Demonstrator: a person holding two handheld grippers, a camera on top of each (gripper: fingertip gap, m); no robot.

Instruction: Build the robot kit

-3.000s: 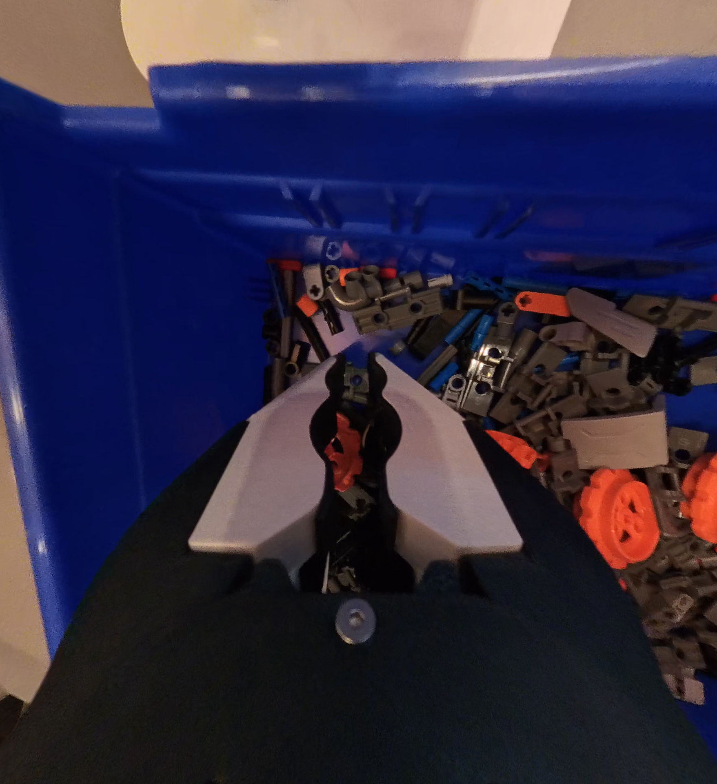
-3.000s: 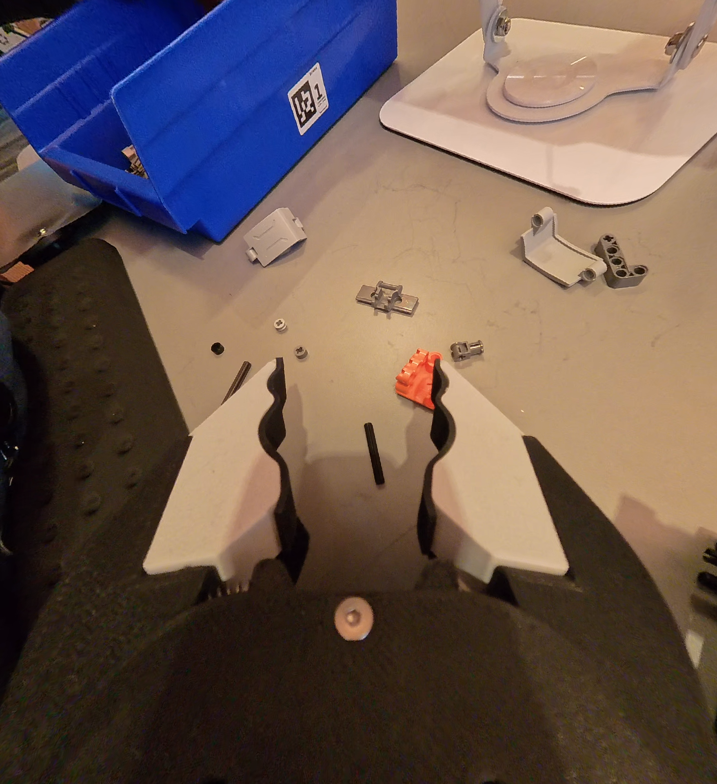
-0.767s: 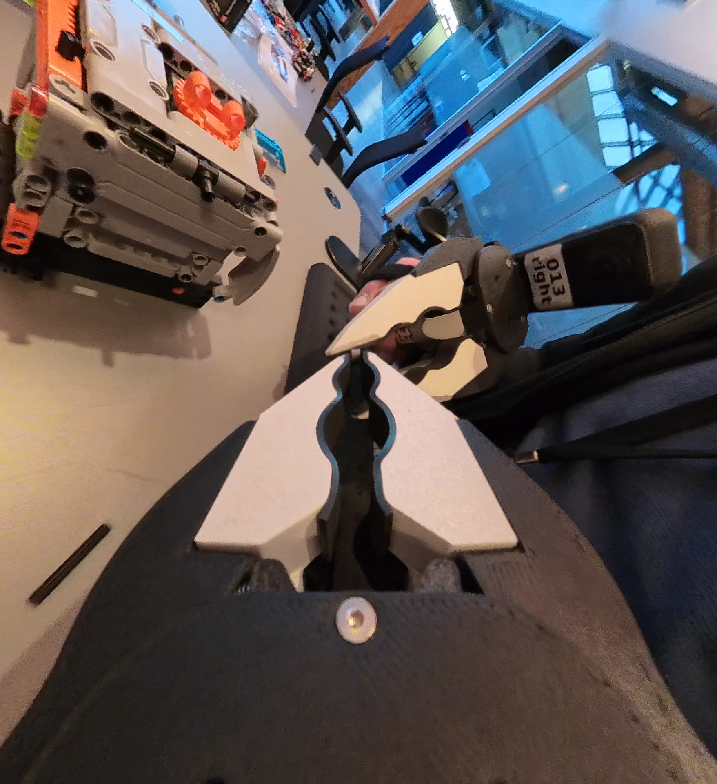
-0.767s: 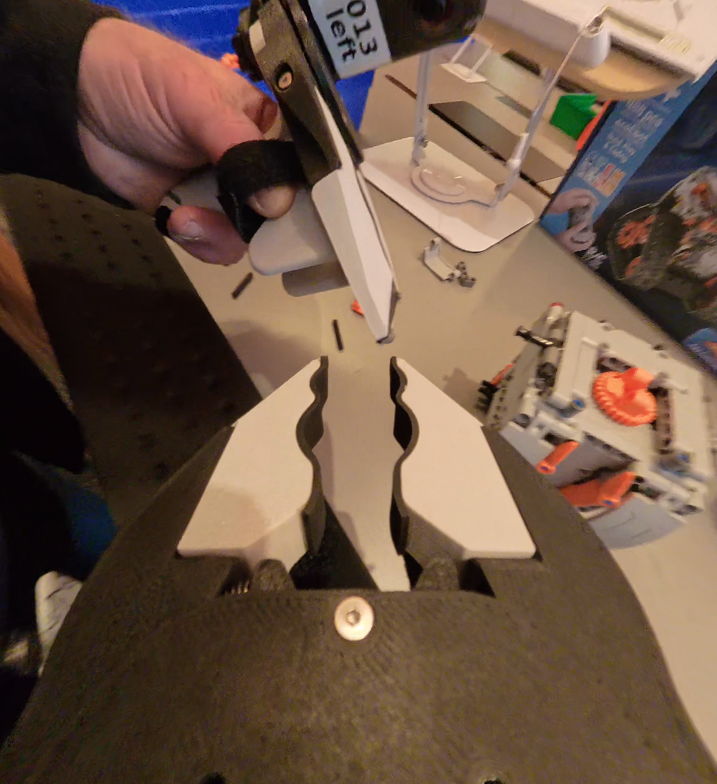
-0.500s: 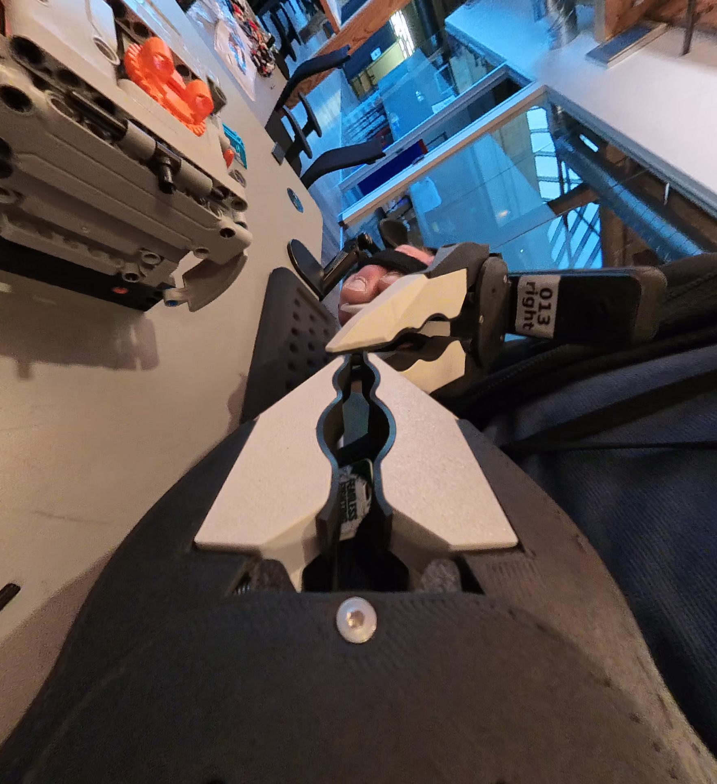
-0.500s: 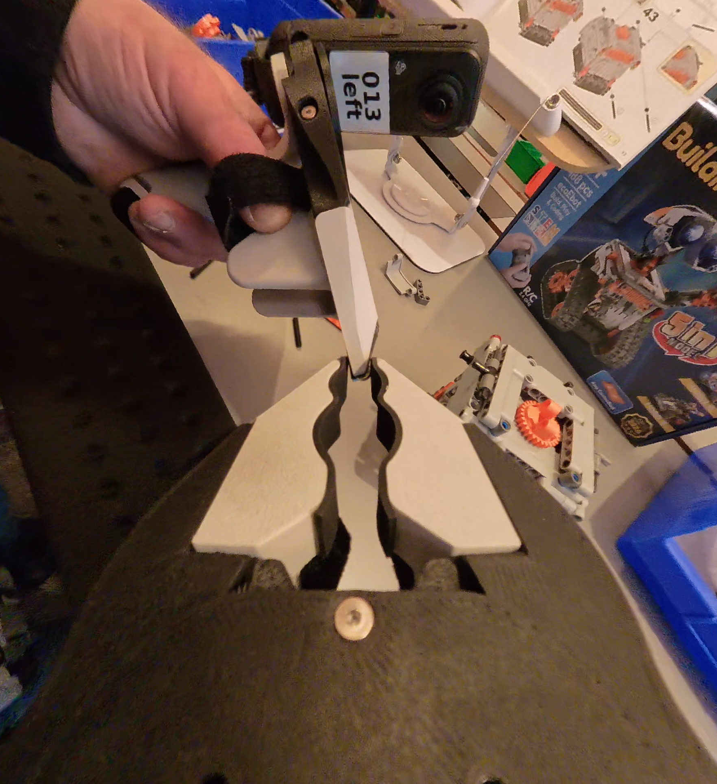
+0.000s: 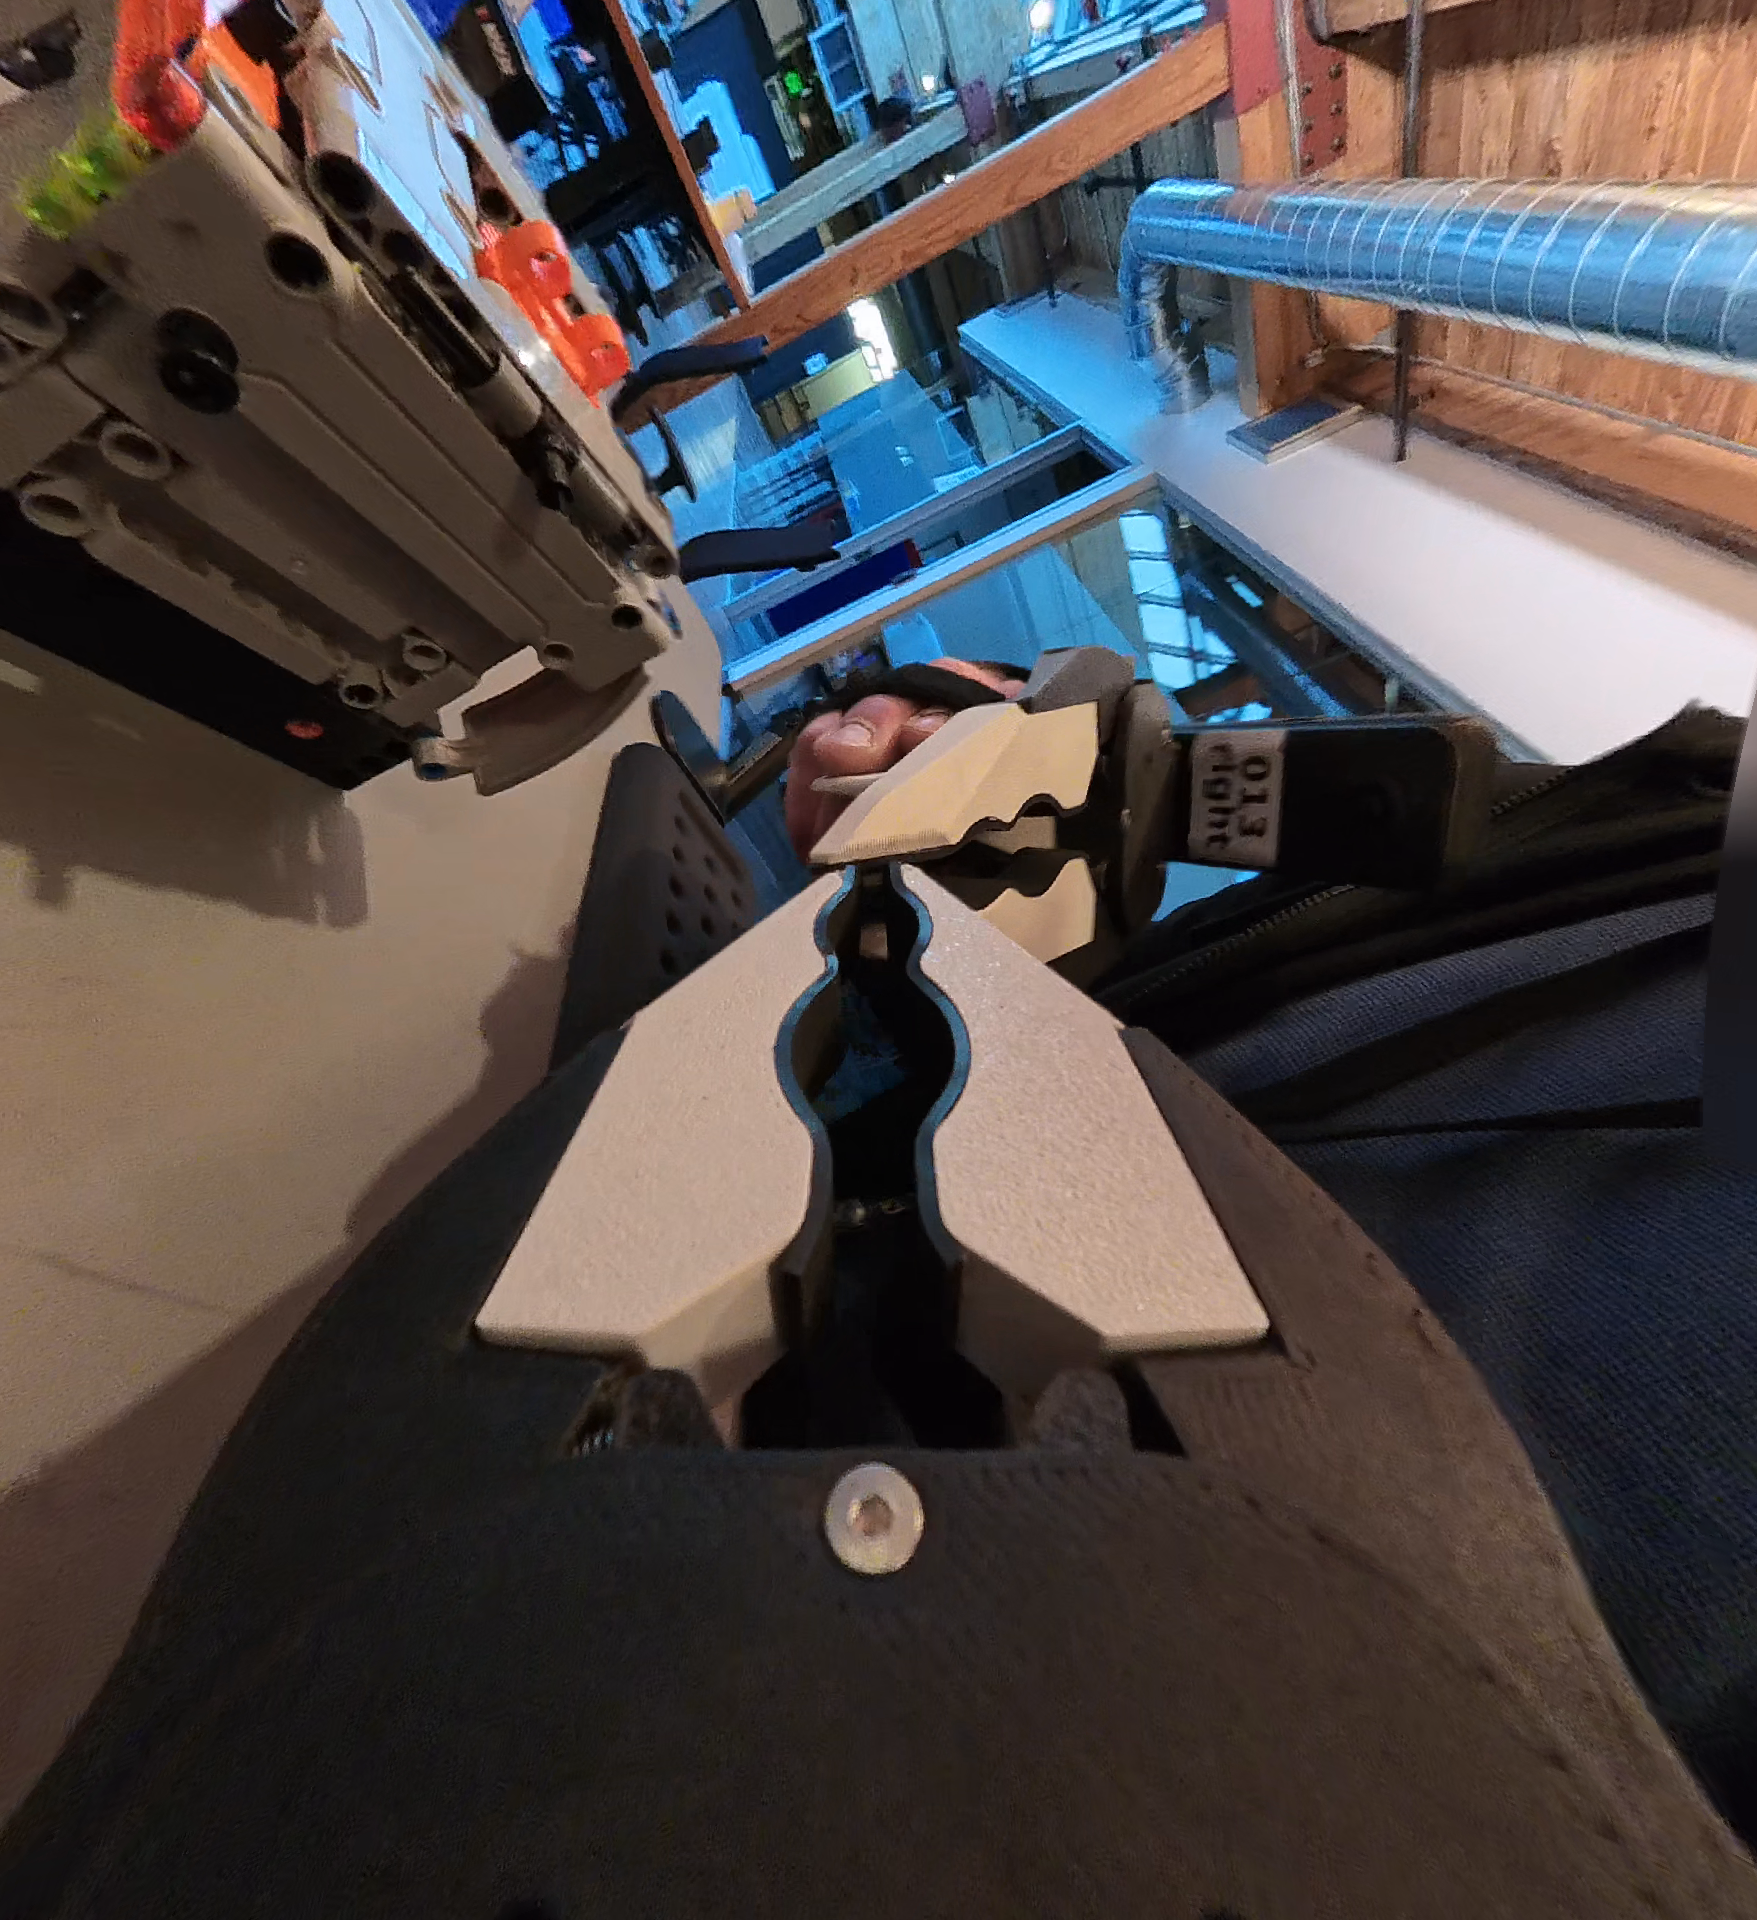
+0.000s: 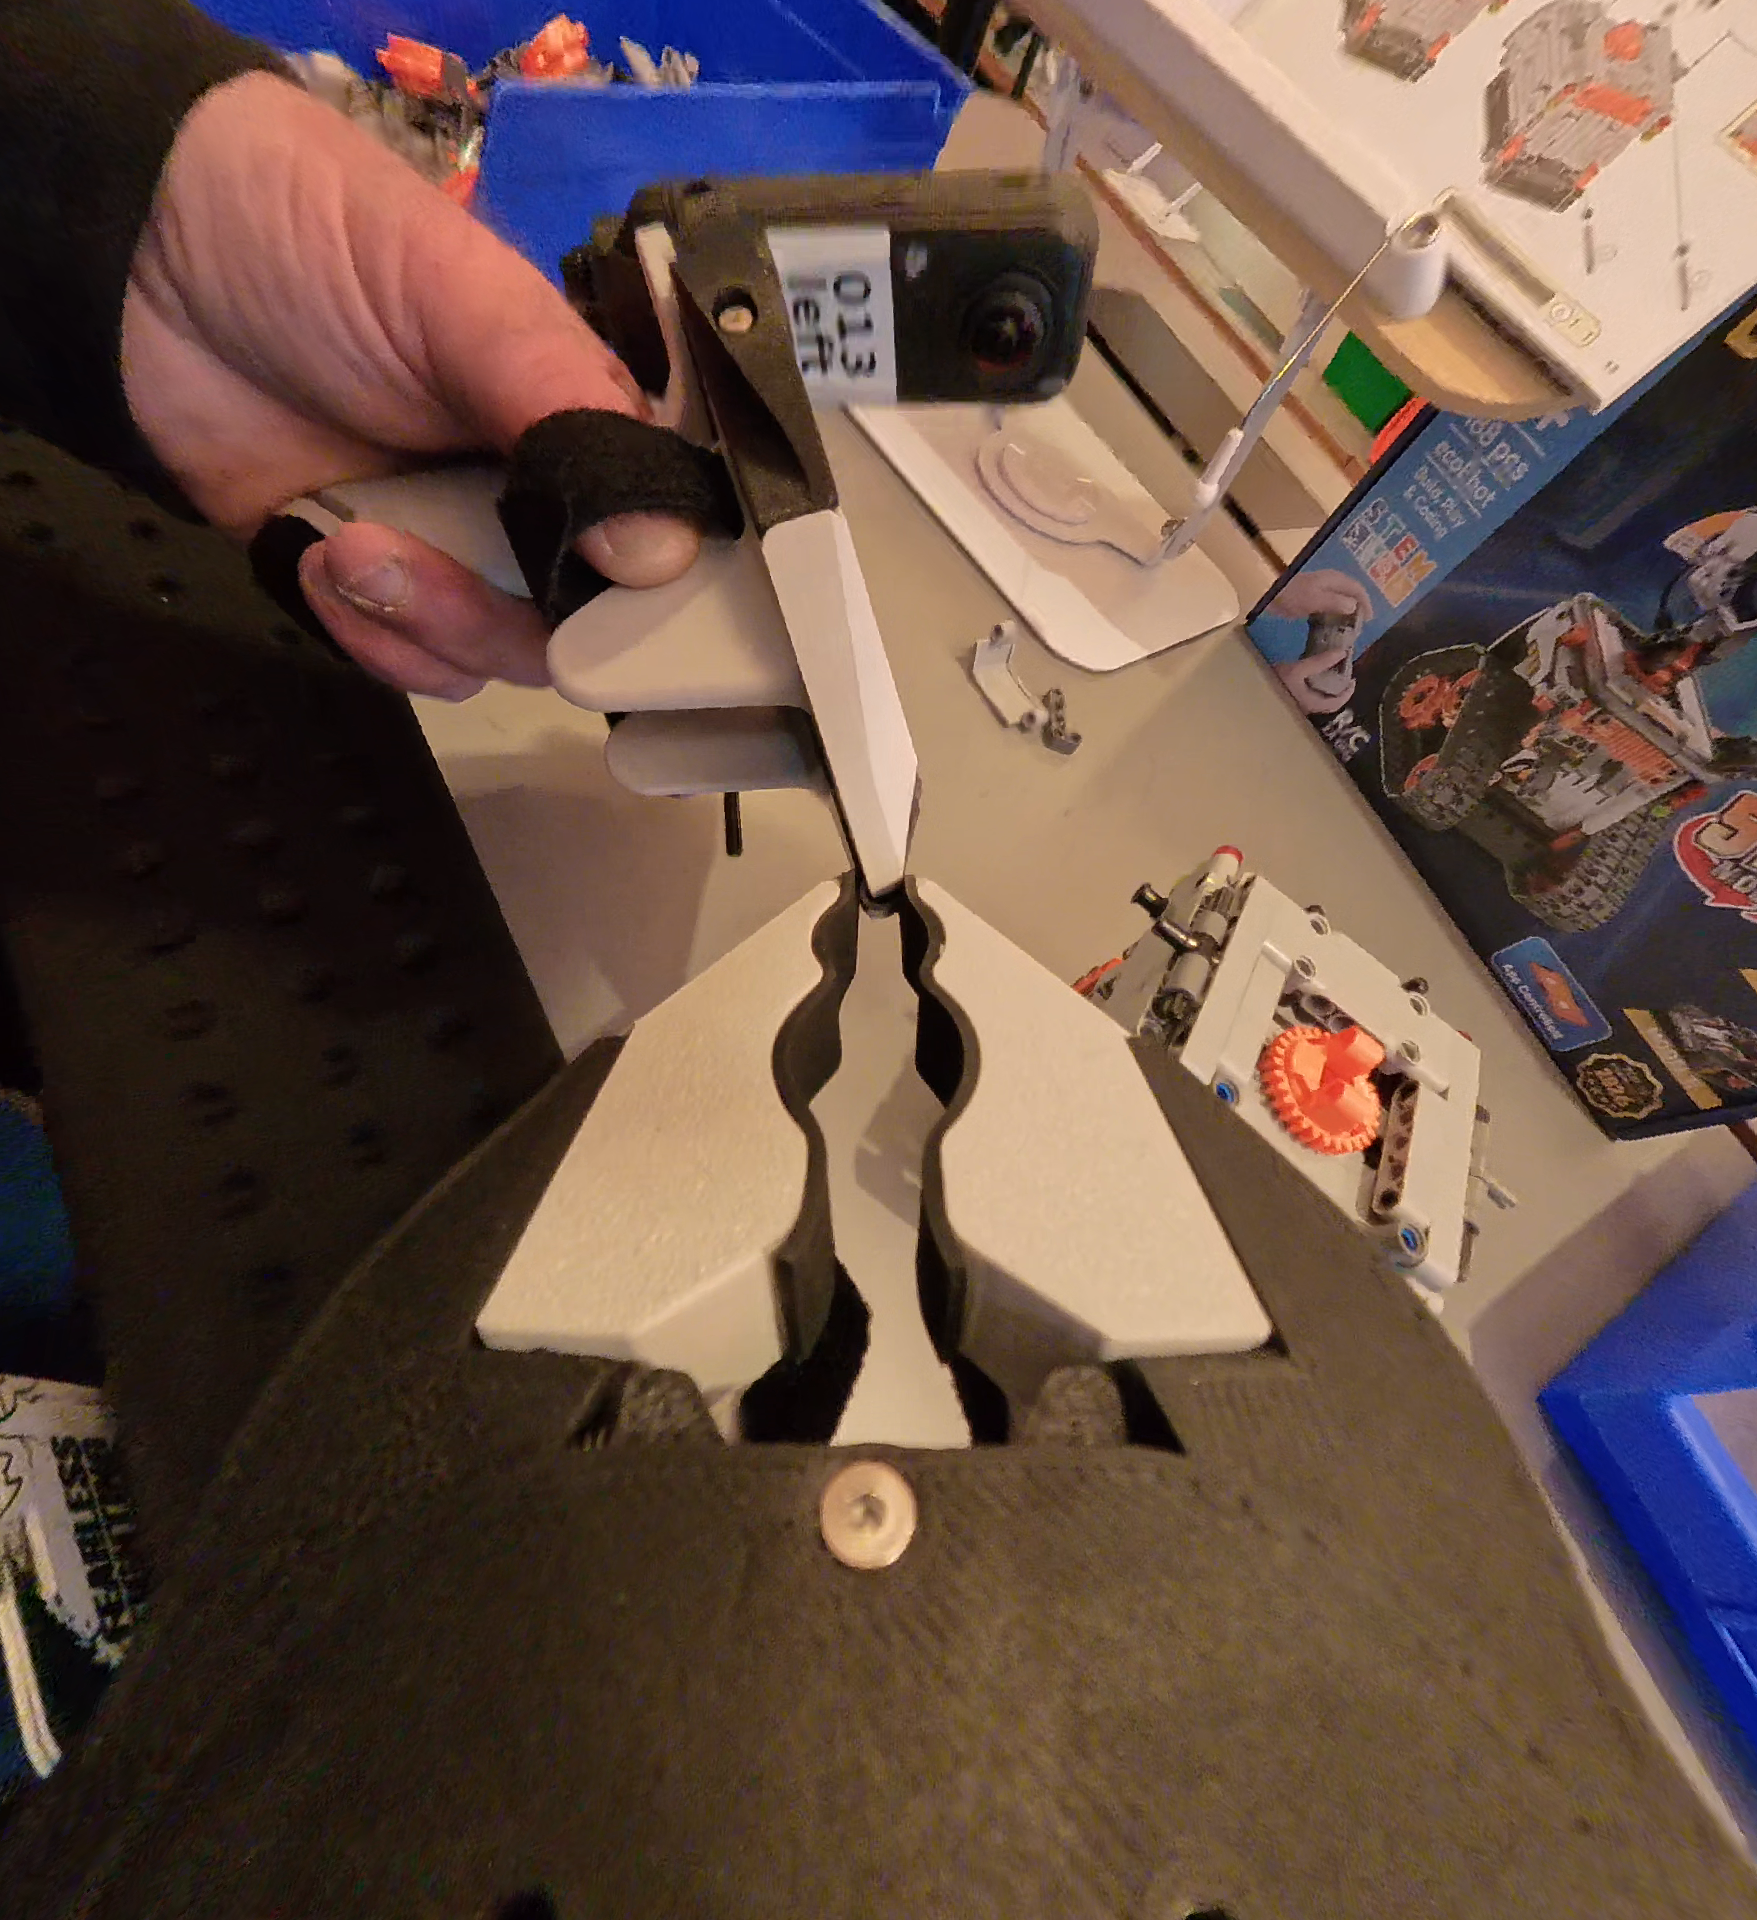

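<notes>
- The left gripper (image 7: 872, 883) has its fingers nearly closed, with only a thin gap at the tips; a small dark piece (image 7: 866, 914) sits pinched there, too small to identify.
- The right gripper (image 8: 879, 896) meets it tip to tip; its fingers are also almost closed, around that same piece (image 8: 876, 902) at the left gripper's tip.
- Both grippers hang above the grey surface (image 8: 1113, 831), each held by a hand (image 8: 354, 343).
- A half-built grey brick model (image 8: 1310, 1081) with an orange gear (image 8: 1315, 1091) rests on the surface just right of the right gripper.
- Behind it stands a printed box (image 8: 1601, 665), and a blue bin (image 8: 708, 114) of loose parts sits farther back.
- A thin black rod (image 8: 734, 821) lies on the surface near the left gripper.
</notes>
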